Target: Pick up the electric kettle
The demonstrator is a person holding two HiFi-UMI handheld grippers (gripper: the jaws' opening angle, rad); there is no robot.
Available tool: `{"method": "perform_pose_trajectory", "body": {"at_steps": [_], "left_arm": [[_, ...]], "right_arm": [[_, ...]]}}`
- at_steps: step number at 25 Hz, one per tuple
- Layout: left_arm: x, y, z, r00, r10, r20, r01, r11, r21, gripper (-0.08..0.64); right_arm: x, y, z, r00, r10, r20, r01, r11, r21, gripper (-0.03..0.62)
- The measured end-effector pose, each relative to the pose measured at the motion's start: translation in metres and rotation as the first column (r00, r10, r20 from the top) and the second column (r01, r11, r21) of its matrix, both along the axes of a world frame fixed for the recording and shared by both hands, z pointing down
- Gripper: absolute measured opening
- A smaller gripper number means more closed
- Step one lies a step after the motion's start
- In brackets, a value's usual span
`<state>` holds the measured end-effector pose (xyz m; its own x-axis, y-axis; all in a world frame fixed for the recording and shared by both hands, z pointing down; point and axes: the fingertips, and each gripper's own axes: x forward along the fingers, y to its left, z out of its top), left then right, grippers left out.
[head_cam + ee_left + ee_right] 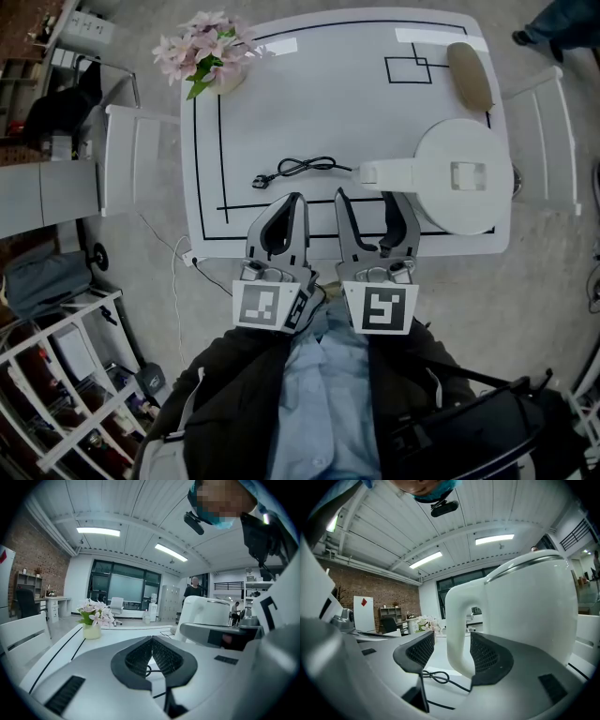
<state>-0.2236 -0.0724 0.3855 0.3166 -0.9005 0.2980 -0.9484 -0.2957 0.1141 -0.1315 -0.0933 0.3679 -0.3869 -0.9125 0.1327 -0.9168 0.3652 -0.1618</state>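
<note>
- The right claw [454,652] is standing wide, its jaws straddling the handle [458,620] of the electric kettle [534,602]. The handle is sitting close against the right-hand pad, and a gap is showing at the left-hand pad. No grip is being made yet.
- The left claw [151,641] is resting with its jaws pressed together on nothing, just left of the right claw.
- Judgement on the step in hand: the jaws are needing to be centred on the handle's upright bar and pushed in until the ribbed pads bear fully. They should then close firmly before any lift. A straight upward lift is advisable, since the body is hanging to one side of the grip and may tip.
- The kettle is standing upright at the near right of the surface [319,94]. Its long axis is running vertically and its handle is pointing left toward the power cord [295,169].
- A flower vase [211,56] is standing at the far left, well apart.
</note>
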Motion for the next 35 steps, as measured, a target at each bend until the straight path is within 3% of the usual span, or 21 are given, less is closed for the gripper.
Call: {"method": "perform_pose_trajectory", "body": {"at_steps": [15, 23, 35], "left_arm": [[-0.022, -0.019, 0.017, 1.000, -0.013, -0.009, 0.012, 0.999, -0.044, 0.005], [-0.022, -0.029, 0.022, 1.000, -0.005, -0.018, 0.003, 0.998, -0.062, 0.005], [-0.013, -0.036, 0.024, 1.000, 0.014, -0.020, -0.015, 0.998, -0.061, 0.005]], "right_arm": [[-0.015, -0.025, 0.010, 0.999, 0.030, -0.036, -0.030, 0.999, -0.019, 0.229], [-0.014, -0.035, 0.007, 0.996, 0.058, -0.068, -0.056, 0.998, 0.022, 0.228], [0.000, -0.030, 0.019, 0.994, 0.054, -0.098, -0.055, 0.998, -0.007, 0.227]]}}
